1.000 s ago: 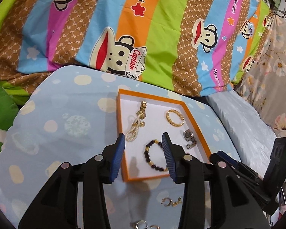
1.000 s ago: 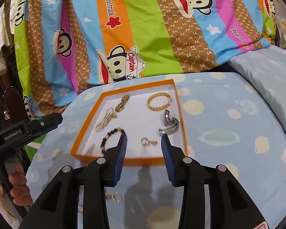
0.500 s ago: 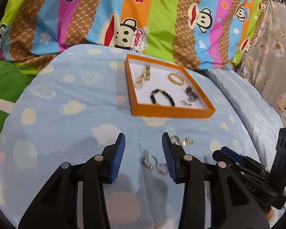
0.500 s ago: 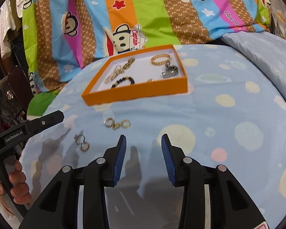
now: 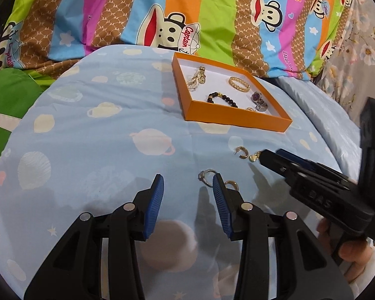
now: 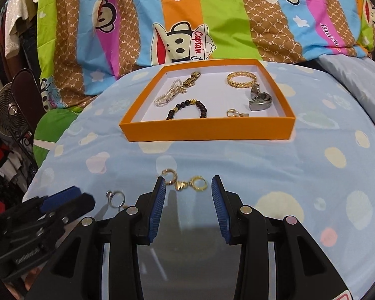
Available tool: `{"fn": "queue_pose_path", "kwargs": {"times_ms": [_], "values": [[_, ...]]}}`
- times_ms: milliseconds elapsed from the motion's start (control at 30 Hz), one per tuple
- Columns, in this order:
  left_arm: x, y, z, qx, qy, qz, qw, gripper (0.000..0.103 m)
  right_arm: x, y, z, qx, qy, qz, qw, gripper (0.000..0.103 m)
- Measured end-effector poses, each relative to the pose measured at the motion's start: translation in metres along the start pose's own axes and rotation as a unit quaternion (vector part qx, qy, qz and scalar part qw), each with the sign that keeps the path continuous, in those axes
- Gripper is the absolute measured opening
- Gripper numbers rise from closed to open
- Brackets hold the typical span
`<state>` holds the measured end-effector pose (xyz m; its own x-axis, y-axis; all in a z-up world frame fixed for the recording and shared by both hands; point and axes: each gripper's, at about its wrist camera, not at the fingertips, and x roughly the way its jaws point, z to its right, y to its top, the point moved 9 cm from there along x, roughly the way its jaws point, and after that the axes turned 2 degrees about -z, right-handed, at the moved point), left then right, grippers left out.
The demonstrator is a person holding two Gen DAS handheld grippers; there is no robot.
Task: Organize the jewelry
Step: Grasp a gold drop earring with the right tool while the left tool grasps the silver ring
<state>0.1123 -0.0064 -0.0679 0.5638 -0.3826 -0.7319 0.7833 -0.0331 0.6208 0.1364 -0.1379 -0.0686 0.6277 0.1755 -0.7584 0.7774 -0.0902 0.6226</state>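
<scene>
Our tongs hover over loose earrings.
Left tongs (image 5: 188, 183) and right tongs (image 6: 188, 185) gape wide, empty; gold earrings (image 6: 185, 181) lie near the orange tray (image 6: 207, 131).

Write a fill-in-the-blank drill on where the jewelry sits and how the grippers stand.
1. The black bead bracelet lies inside the ___ box.
2. The gold earrings lie on the blue sheet, ___ the box.
3. The right gripper has its jaws ___ and holds nothing.
4. The silver ring lies nearest the ___ gripper.

Missing words: orange; outside; open; left
</scene>
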Motion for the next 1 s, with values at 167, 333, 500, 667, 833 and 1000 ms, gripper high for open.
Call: {"fn": "queue_pose_path", "kwargs": {"times_ms": [167,333,500,667,833,1000], "values": [[0.0,0.0,-0.001,-0.004,-0.002,0.002,1.0,0.04,0.014,0.001,0.004,0.008,-0.016,-0.024,1.0,0.032],[0.001,0.001,-0.001,-0.006,-0.007,0.002,1.0,0.047,0.013,-0.001,0.011,0.02,-0.018,-0.024,0.999,0.016],[0.002,-0.001,0.006,0.009,-0.01,-0.002,0.9999,0.048,0.01,-0.004,0.015,0.028,-0.018,-0.025,0.999,0.006],[0.003,-0.002,0.006,0.011,-0.007,-0.004,0.9999,0.048,0.006,-0.007,0.017,0.034,-0.013,-0.022,0.999,0.005],[0.005,-0.002,0.002,-0.001,-0.008,-0.008,0.9999,0.048,-0.004,-0.005,0.017,0.031,-0.015,-0.002,0.999,0.023],[0.006,-0.002,0.002,-0.002,-0.007,-0.009,0.9999,0.048,0.003,0.0,0.011,0.01,-0.024,-0.009,1.0,0.03]]}}
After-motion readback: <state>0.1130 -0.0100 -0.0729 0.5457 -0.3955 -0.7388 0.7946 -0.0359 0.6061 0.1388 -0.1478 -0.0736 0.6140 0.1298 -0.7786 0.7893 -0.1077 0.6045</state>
